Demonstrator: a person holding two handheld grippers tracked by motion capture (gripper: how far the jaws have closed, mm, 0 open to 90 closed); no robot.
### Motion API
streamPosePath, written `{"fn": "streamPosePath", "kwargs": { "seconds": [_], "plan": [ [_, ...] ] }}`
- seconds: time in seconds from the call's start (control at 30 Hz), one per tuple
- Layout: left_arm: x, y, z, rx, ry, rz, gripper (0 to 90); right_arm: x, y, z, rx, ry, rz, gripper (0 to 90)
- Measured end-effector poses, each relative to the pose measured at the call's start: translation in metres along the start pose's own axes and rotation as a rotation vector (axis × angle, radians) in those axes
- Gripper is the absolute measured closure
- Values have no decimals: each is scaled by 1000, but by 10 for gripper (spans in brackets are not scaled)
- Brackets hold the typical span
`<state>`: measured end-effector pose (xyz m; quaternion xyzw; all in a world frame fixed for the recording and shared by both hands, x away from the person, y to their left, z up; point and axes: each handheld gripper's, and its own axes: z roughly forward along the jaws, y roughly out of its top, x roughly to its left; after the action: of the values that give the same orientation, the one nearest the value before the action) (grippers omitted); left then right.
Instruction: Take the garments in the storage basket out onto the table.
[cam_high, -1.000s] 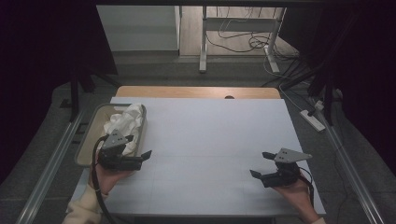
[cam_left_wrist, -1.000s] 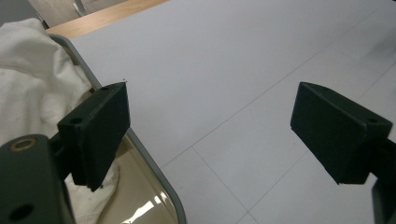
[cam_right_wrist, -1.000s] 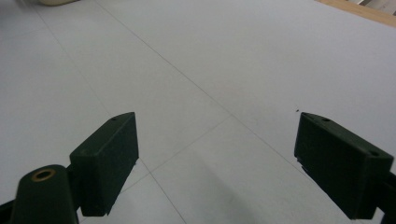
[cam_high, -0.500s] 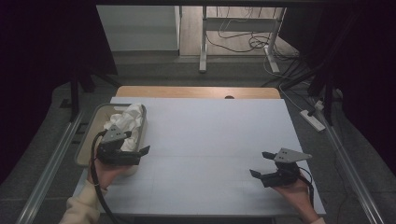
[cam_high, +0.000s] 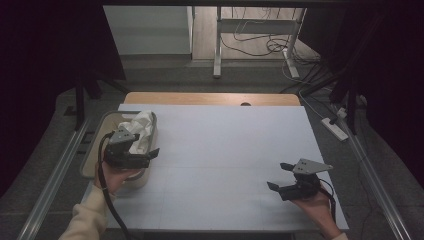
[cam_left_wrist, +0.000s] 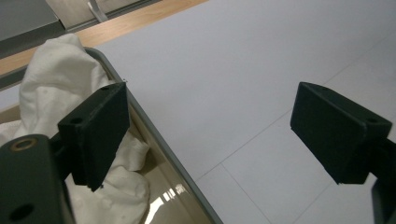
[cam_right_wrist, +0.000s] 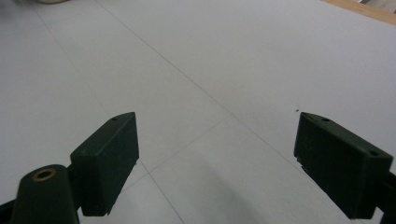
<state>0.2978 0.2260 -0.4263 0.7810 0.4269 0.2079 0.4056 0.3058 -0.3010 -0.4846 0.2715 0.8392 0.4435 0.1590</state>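
Left jaws: spread wide with nothing between them; in the left gripper view one jaw hangs over the tray's inside, the other over the table.
Left gripper (cam_high: 142, 156): held at the near left of the table, over the near right edge of the tray, jaws pointing right.
White cloth (cam_left_wrist: 56, 88): crumpled in a heap inside the tray, piled toward its far end, just beyond the left jaws and not touched by them.
Tray (cam_high: 94, 150): shallow, grey-rimmed, pale inside, lying along the table's left edge.
Right jaws: also spread wide, holding nothing, with bare table beneath them in the right gripper view.
Right gripper (cam_high: 280, 176): at the near right of the table, well apart from the tray and cloth, jaws pointing left.
Table (cam_high: 225, 145): covered in a light sheet, a strip of wood showing at the far edge.
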Motion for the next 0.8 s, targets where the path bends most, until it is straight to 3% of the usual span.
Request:
{"fn": "streamPosePath", "kwargs": {
  "seconds": [0.4,0.8],
  "plan": [
    [20,0,9,19,32,-34,129,0,0,1,6,-2,0,137],
    [35,5,17,25,58,-41,131,0,-1,4,16,1,-3,137]
  ]
}}
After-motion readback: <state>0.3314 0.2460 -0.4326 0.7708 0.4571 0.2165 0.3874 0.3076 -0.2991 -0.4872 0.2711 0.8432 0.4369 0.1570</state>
